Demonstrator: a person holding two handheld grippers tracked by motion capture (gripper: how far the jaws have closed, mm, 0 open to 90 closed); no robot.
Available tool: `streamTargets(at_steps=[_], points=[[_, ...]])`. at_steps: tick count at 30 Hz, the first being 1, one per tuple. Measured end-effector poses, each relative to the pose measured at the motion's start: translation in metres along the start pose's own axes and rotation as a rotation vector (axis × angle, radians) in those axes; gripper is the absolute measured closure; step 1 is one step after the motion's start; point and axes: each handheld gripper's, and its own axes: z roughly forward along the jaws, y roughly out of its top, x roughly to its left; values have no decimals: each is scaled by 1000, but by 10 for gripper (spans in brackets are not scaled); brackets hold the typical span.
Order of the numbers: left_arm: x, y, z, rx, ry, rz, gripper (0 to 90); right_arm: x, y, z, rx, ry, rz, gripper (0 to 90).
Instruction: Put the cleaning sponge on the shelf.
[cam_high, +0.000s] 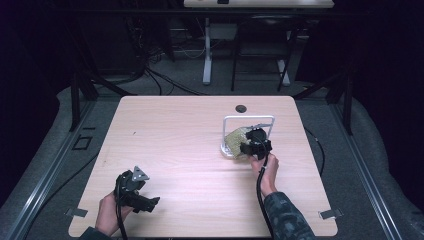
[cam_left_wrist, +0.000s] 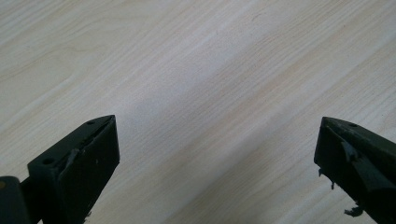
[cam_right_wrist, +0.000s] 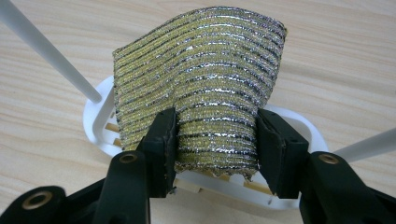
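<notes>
The right gripper (cam_right_wrist: 212, 140) pinches a gold-and-silver striped scouring pad (cam_right_wrist: 201, 84) standing on edge, stripes crosswise, over a white rack (cam_high: 248, 120) near the desk's (cam_high: 175, 150) right edge. The left gripper (cam_left_wrist: 217, 154), jaws wide and empty, hovers at the near-left corner, with bare wood between.

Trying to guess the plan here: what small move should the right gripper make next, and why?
Probably lift slightly: the right gripper has its jaws pinched on the glittery scouring pad, which stands over the white rack. Placing or removing, I cannot tell.

Light wooden table (cam_high: 190, 150), white wire-handled tray (cam_high: 227, 149) standing right of centre
</notes>
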Motion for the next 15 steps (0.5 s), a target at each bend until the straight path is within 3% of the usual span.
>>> streamTargets(at_steps=[6,15], points=[[0,0,0,3,-1,4,1,2,0,3,18,-10,-7,478],[-1,0,0,2,-4,8,1,1,-1,6,37,-38,-21,351]])
